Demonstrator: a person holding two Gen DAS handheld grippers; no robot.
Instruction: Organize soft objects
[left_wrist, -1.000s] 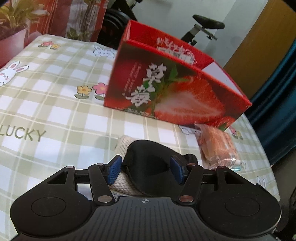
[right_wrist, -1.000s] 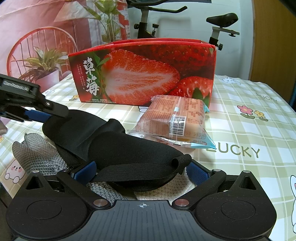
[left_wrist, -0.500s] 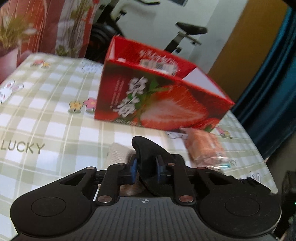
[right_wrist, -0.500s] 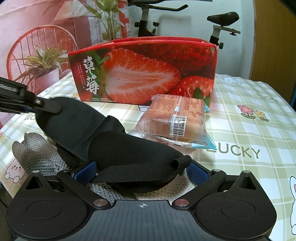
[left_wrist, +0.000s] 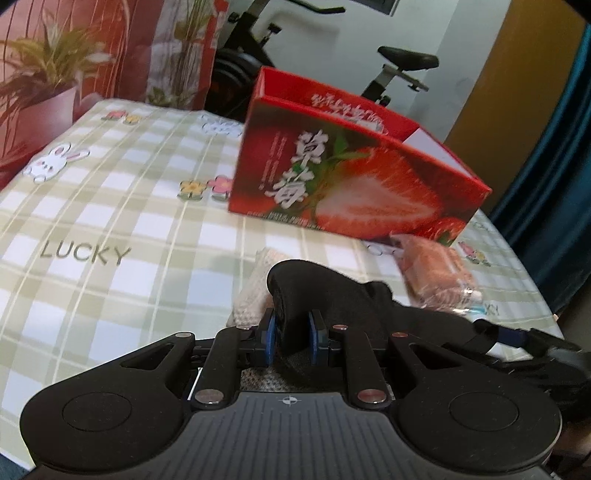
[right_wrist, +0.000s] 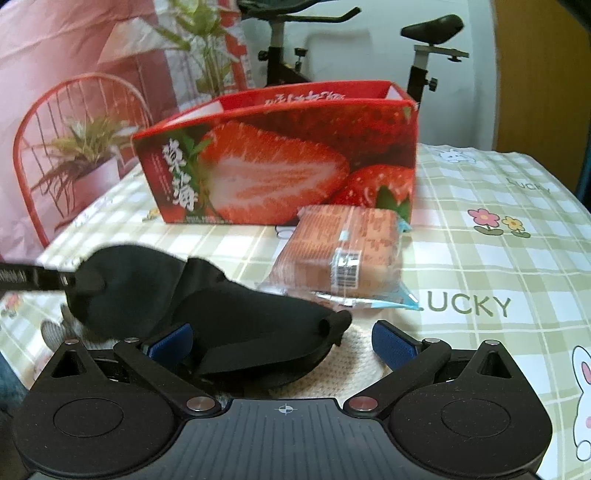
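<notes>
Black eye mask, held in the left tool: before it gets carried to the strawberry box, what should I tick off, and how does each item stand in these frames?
1. Left tool shut on the black eye mask: ok, blue pads pinch one end.
2. Right tool free of the mask: cannot tell. Its fingers are spread, but the mask's other end and strap lie between them.
3. Strawberry box open at the top: ok.
4. Room inside the box: cannot tell, the floor is hidden.
5. Wrapped snack pack out of the way: not ok, it lies against the box front, just beyond the mask.
6. Knitted items under the mask stay behind: cannot tell.
</notes>
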